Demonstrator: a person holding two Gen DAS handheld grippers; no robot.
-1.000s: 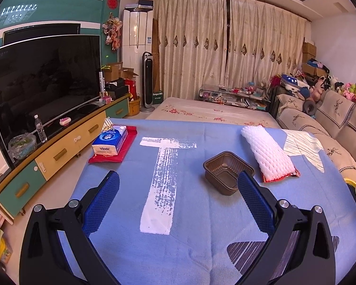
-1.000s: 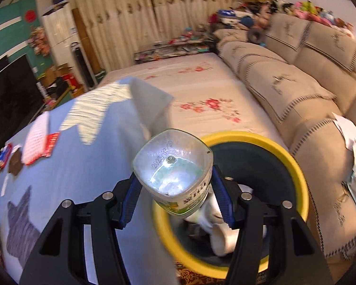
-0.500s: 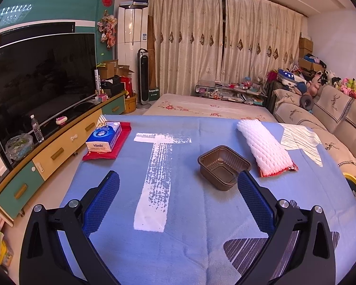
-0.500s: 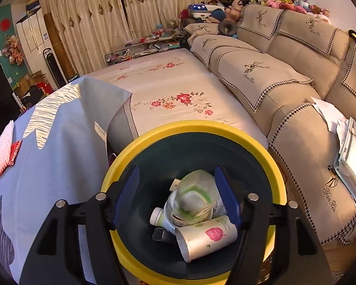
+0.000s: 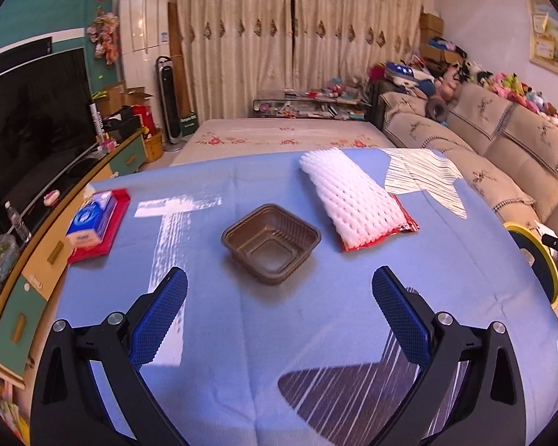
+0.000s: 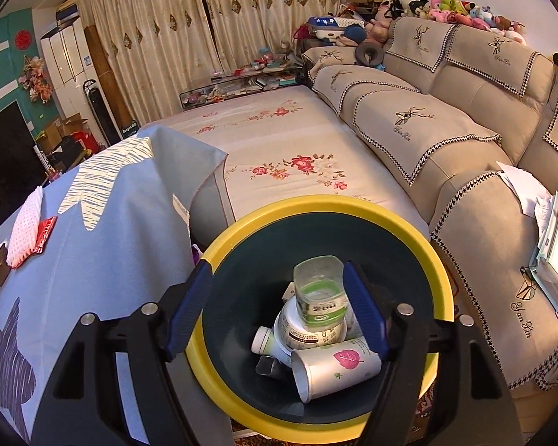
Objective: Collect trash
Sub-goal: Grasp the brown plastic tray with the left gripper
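A: What is the right gripper [image 6: 275,304] doing?
B: It hangs over the yellow-rimmed bin [image 6: 420,245] beside the blue cloth [image 6: 104,245]. Its jaws are opening with nothing pressed between the pads. The clear bottle with the green label [image 6: 318,293] lies inside the bin on top of a white bottle [image 6: 297,329] and a cup with a pink leaf [image 6: 334,368].

A: And the left gripper [image 5: 279,297]?
B: Wide apart and empty, above the near part of the cloth-covered table [image 5: 316,334].

A: What trash is on the table?
B: A brown plastic tray [image 5: 271,241] just beyond the fingertips, and farther right a white foam net [image 5: 353,197] lying on a red wrapper [image 5: 401,226]. A tissue pack [image 5: 91,219] sits at the left edge.
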